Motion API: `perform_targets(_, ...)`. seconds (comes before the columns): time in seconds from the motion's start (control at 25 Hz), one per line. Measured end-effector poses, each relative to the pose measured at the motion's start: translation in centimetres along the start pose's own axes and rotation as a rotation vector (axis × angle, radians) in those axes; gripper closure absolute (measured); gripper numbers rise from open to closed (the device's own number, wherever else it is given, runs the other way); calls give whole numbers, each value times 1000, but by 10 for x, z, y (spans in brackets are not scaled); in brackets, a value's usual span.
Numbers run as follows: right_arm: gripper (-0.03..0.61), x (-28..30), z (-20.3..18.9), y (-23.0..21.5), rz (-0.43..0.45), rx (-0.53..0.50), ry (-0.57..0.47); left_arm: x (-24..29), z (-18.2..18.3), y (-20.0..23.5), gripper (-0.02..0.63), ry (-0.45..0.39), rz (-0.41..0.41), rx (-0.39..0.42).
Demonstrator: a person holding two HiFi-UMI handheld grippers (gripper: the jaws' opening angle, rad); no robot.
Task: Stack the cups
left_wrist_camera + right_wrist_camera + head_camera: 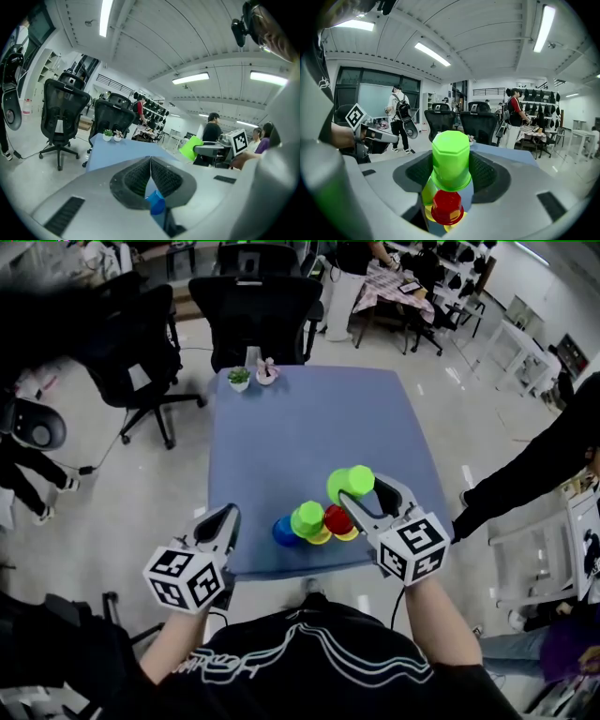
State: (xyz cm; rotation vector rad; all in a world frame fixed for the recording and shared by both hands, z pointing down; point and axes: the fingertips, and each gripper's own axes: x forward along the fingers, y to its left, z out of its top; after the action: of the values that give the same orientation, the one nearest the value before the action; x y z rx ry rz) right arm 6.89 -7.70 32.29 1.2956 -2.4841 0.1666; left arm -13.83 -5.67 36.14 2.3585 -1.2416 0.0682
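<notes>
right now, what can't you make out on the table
- Head view: the yellow cups are mostly covered by the red cup and a green cup; count unclear.
- Left gripper view: only a bit of the blue cup shows below the shut jaws of the left gripper.
- Head view: the potted plants are too small to tell their kind.

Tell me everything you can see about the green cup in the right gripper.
The green cup is bright lime, plastic-looking, with an eight-sided base. It hangs upside down, base up and rim flaring below, pinched at its sides by the right gripper's jaws, clear of the blue table.
</notes>
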Motion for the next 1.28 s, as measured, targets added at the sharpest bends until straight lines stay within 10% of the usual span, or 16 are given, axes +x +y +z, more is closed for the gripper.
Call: perform_targets(1.28, 283, 6, -29, 43, 115, 28, 103, -24, -20, -19, 589, 36, 15, -2)
